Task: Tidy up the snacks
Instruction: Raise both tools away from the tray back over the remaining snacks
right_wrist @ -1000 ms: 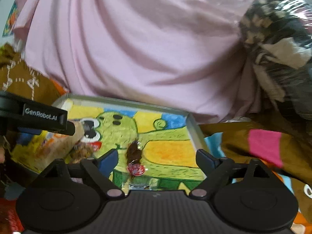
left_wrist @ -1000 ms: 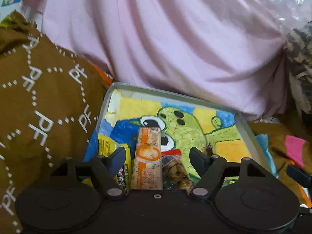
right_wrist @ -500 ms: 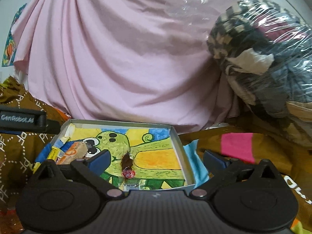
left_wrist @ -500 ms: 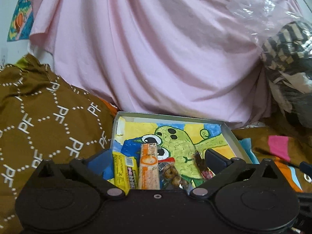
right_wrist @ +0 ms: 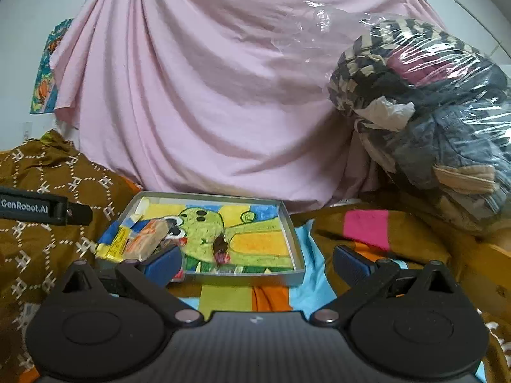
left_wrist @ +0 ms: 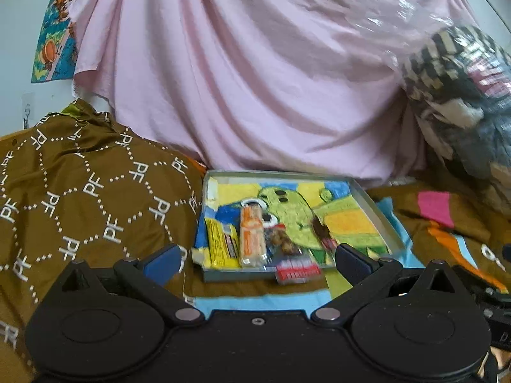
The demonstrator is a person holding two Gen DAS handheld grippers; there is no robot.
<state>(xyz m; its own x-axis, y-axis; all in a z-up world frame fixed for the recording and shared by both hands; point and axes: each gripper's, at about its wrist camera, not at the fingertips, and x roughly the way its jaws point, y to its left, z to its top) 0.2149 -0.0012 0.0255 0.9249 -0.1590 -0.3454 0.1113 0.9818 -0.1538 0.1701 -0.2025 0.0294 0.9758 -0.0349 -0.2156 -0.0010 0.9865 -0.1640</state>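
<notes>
Both grippers, the left gripper and the right gripper, have wide open jaws and hold nothing. The snacks lie in the tray: 3, it seems, side by side at its left, probably to save room, and 1 dark candy alone in the middle.

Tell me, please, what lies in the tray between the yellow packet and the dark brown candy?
In the left wrist view, an orange-and-white bar and a clear cookie pack lie between the yellow packet and the brown candy.

Pink sheet, brown dotted-hexagon cloth, yellow-green cartoon tray.
</notes>
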